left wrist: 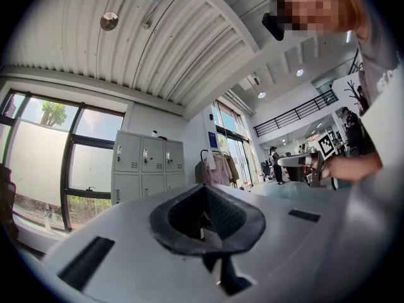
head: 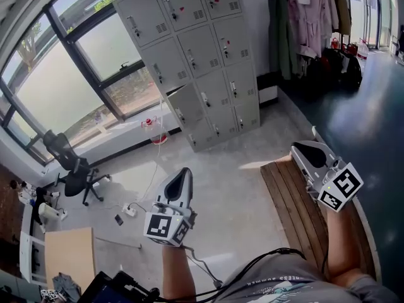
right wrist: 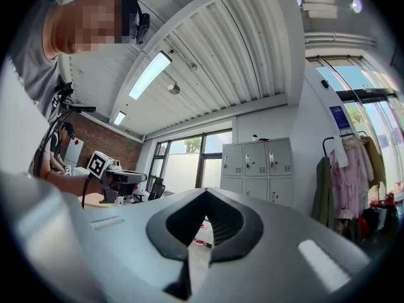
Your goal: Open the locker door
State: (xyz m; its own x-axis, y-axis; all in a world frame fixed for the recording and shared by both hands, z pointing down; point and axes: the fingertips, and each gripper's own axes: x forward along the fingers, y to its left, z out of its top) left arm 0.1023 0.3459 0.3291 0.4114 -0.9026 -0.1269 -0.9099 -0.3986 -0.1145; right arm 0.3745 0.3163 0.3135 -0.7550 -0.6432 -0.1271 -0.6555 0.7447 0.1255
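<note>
Head view shows the grey lockers [head: 196,55] standing against the far wall beside a big window [head: 63,74]. One locker door [head: 185,104] in the left column seems to stick out a little. The other doors sit flat. Some doors have small red tags, too small to read.

Both grippers are well apart from the lockers. The left gripper [head: 182,174] is held over the bare floor. Its jaws are pressed together with nothing between them. The right gripper [head: 302,149] is over a wooden bench [head: 297,201]. Its jaws are together too, and hold nothing. Each gripper has a cube with black and white squares.

A black chair [head: 72,166] stands by the window, and clothes [head: 309,17] hang to the right of the lockers. The person's grey shirt [head: 278,286] has letters on it, but they are too small to read.
</note>
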